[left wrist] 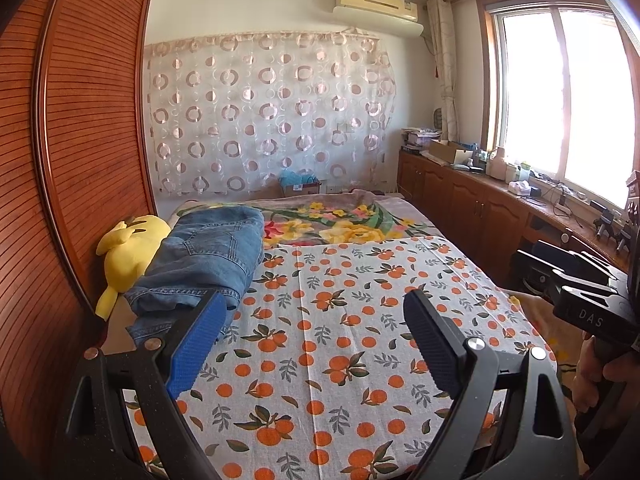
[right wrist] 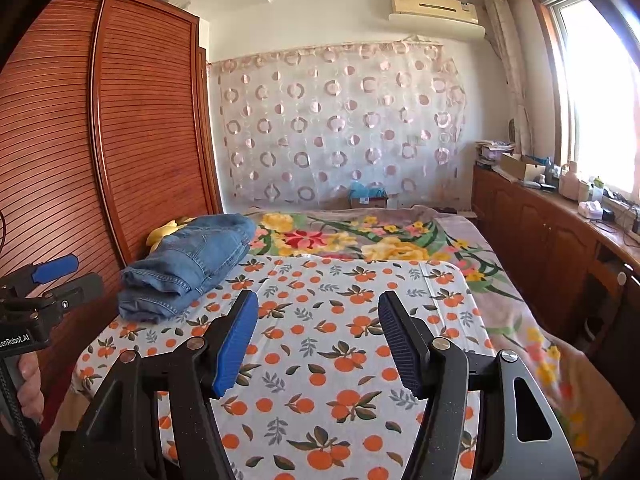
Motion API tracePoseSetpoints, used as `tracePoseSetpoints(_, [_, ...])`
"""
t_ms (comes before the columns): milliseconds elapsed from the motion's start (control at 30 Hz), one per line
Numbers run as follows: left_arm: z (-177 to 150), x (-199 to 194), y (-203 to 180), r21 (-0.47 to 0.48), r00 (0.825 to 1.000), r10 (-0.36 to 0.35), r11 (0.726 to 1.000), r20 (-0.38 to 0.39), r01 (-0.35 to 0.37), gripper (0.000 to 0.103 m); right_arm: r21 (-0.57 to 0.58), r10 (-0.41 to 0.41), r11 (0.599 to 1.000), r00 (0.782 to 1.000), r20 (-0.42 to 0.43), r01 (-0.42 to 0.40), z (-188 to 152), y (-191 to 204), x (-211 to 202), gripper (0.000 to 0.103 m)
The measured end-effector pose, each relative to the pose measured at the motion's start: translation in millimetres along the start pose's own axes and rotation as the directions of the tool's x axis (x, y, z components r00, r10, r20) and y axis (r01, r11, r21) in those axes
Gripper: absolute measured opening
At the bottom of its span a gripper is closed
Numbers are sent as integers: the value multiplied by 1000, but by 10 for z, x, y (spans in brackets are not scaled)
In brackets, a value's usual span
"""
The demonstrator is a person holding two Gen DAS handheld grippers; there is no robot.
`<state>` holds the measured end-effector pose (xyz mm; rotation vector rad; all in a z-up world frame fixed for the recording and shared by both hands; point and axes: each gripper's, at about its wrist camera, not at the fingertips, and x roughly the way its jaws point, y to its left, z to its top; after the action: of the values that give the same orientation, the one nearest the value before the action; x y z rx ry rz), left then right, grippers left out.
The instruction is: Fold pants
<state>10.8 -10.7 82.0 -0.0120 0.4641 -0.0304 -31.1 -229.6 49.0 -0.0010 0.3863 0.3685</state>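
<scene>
Blue jeans (left wrist: 208, 256) lie folded in a compact stack at the left side of the bed, on the orange-print sheet (left wrist: 340, 320); they also show in the right wrist view (right wrist: 188, 264). My left gripper (left wrist: 312, 340) is open and empty, held above the sheet to the right of the jeans. My right gripper (right wrist: 314, 344) is open and empty, above the sheet, right of and nearer than the jeans. The left gripper's body shows at the left edge of the right wrist view (right wrist: 40, 292).
A yellow plush toy (left wrist: 128, 252) lies behind the jeans against the wooden wardrobe (left wrist: 80, 140). A floral blanket (left wrist: 340, 220) covers the far bed. A wooden cabinet (left wrist: 500, 208) with clutter runs under the window at right.
</scene>
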Motion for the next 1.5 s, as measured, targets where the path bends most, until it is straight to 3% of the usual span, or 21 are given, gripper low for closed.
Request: tracePoseSetpoints(1500, [36, -31, -107, 0, 1000, -2, 1000, 10, 2, 91, 3, -14, 1000, 1000, 7, 14, -5, 22, -64, 65])
